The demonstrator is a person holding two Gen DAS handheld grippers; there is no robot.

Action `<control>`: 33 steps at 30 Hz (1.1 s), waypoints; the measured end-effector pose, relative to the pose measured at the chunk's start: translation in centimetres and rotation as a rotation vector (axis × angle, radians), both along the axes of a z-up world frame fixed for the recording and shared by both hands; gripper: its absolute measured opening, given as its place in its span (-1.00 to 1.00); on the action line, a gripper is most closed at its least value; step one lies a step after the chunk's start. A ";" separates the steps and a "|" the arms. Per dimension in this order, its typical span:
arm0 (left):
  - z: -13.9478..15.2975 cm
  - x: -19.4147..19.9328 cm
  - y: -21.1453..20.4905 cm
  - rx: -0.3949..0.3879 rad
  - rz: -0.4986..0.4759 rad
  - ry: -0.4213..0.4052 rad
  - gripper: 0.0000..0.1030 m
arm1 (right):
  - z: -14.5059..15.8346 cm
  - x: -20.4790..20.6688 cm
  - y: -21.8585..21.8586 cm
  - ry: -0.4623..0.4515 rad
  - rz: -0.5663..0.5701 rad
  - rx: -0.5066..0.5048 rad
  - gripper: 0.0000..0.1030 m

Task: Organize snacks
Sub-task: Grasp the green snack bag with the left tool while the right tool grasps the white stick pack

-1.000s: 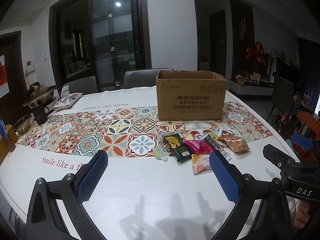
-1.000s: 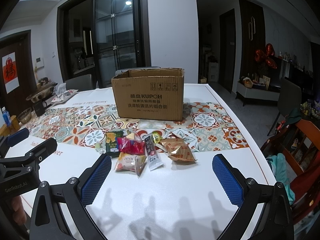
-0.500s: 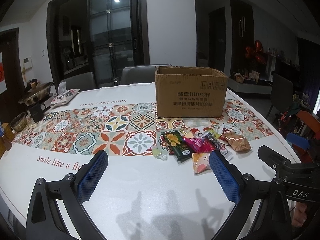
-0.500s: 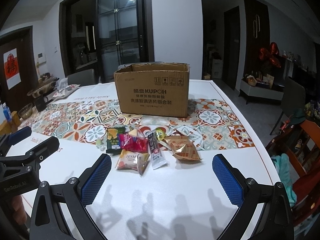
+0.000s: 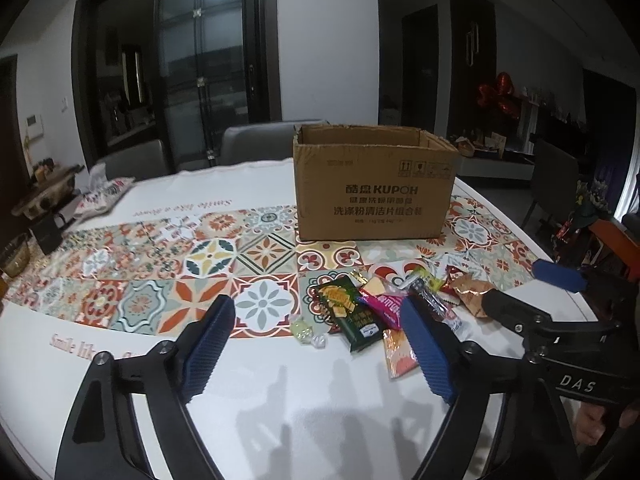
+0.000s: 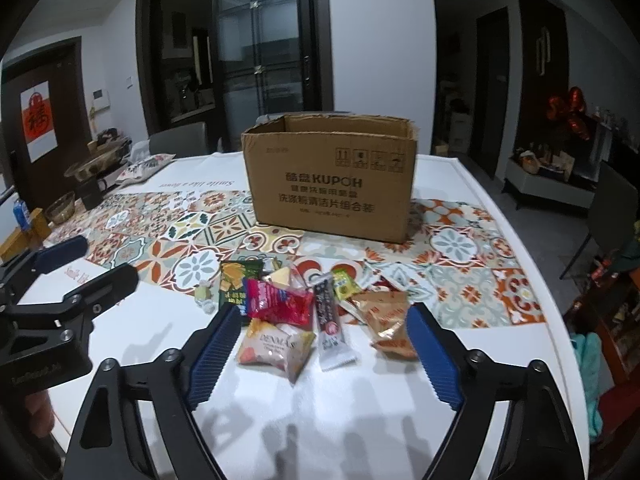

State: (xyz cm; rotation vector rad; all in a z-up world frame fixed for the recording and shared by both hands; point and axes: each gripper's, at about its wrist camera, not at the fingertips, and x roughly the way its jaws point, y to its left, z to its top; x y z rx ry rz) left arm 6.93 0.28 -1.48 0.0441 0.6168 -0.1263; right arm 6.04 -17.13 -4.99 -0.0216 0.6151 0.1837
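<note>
Two tools over one snack pile and one open cardboard box.
Left tool and right tool are both released, grasping nothing; their jaws have just been closing partway and stand narrower than a second ago. About eight snack packets lie loose at lower centre of the right view on the surface, below the box, among them one green pack, one red pack, one white bar. The pile now looks nearer.

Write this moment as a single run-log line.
left gripper: open, closing, empty | right gripper: open, closing, empty | snacks: on table | box: open
</note>
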 end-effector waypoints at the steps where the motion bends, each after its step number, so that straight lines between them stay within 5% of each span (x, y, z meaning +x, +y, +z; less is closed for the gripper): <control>1: -0.3 0.4 0.1 -0.009 -0.001 0.010 0.55 | -0.1 0.5 0.1 0.007 0.006 0.001 0.53; 18: -6.4 7.0 0.1 -0.156 -0.041 0.293 -0.32 | -5.0 7.1 0.5 0.219 0.062 0.021 -0.07; 33: -9.0 10.1 -0.2 -0.271 -0.062 0.427 -0.57 | -7.6 9.7 -0.1 0.340 0.057 0.050 -0.39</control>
